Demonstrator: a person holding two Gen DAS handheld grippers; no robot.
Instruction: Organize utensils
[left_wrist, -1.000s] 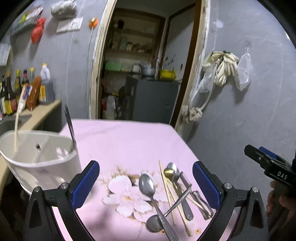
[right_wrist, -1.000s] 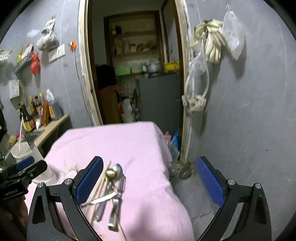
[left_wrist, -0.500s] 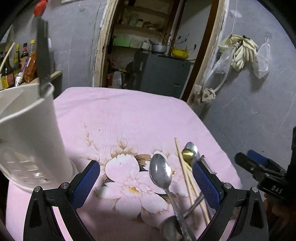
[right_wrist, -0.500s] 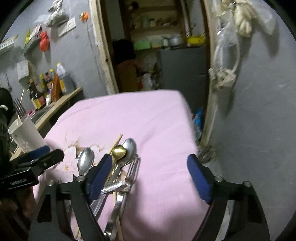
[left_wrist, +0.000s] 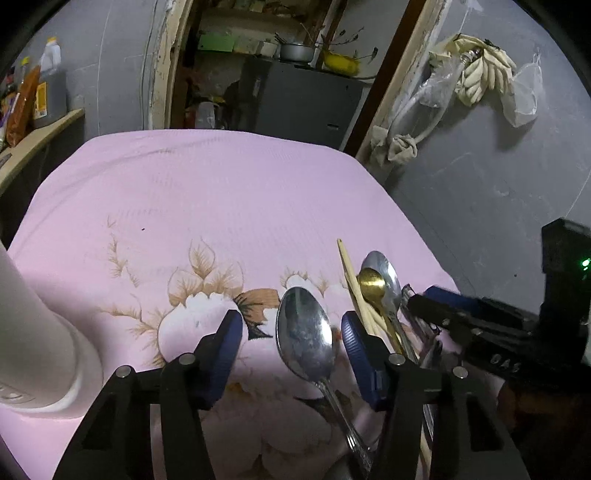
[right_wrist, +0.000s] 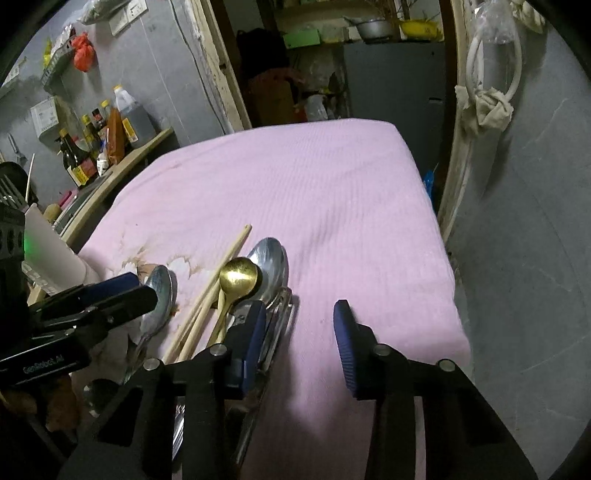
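A pile of utensils lies on the pink cloth (left_wrist: 207, 199): a large steel spoon (left_wrist: 304, 336), a gold spoon (left_wrist: 373, 284), another steel spoon (left_wrist: 384, 267) and wooden chopsticks (left_wrist: 351, 273). My left gripper (left_wrist: 291, 343) is open and low over the cloth, with the large spoon's bowl between its fingers. My right gripper (right_wrist: 299, 339) is open, its left finger by the pile over a steel utensil (right_wrist: 280, 314). In the right wrist view I see the gold spoon (right_wrist: 238, 275), the chopsticks (right_wrist: 221, 273) and the large spoon (right_wrist: 160, 291). A white utensil holder (left_wrist: 33, 339) stands at the left.
The table's right edge drops beside a grey wall (left_wrist: 480, 177). A doorway (left_wrist: 280, 74) with a grey cabinet is behind the table. A counter with bottles (right_wrist: 96, 144) stands to the left. The far half of the cloth (right_wrist: 295, 173) carries no objects.
Both grippers have come down and forward toward the utensil pile. Both have narrowed their opening; the left now straddles the large spoon's bowl. The utensils have not moved.
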